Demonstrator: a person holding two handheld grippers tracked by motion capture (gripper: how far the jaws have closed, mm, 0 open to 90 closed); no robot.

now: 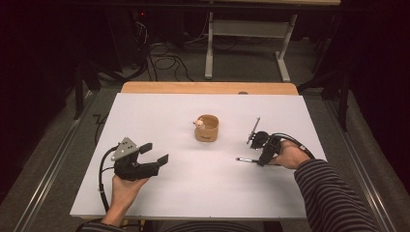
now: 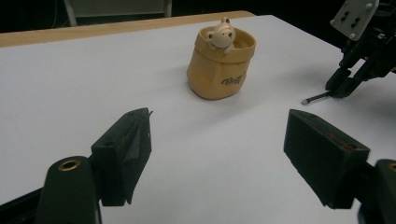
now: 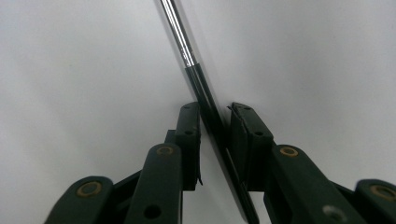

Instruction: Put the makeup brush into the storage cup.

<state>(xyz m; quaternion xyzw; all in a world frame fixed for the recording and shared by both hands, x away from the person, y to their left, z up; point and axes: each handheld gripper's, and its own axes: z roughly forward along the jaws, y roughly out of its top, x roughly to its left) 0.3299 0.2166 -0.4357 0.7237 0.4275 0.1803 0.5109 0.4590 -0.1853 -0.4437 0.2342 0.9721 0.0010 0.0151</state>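
The tabletop (image 1: pixel 193 193) under me is a flat, matte white sheet with a strip of pale wood along its far edge. Near its middle stands a squat tan pot (image 1: pixel 207 128), soft-sided like a rolled-down sack, with a small cream bear figure (image 2: pixel 221 35) peeking over its rim. My left claw (image 1: pixel 155 153) hovers low at the near left, its blocky black jaws spread wide with nothing between them. My right claw (image 3: pixel 215 122) points down at the right side, its jaws closed around a slim pen (image 3: pixel 196 74), black barrel and shiny metal end, lying on the white surface.
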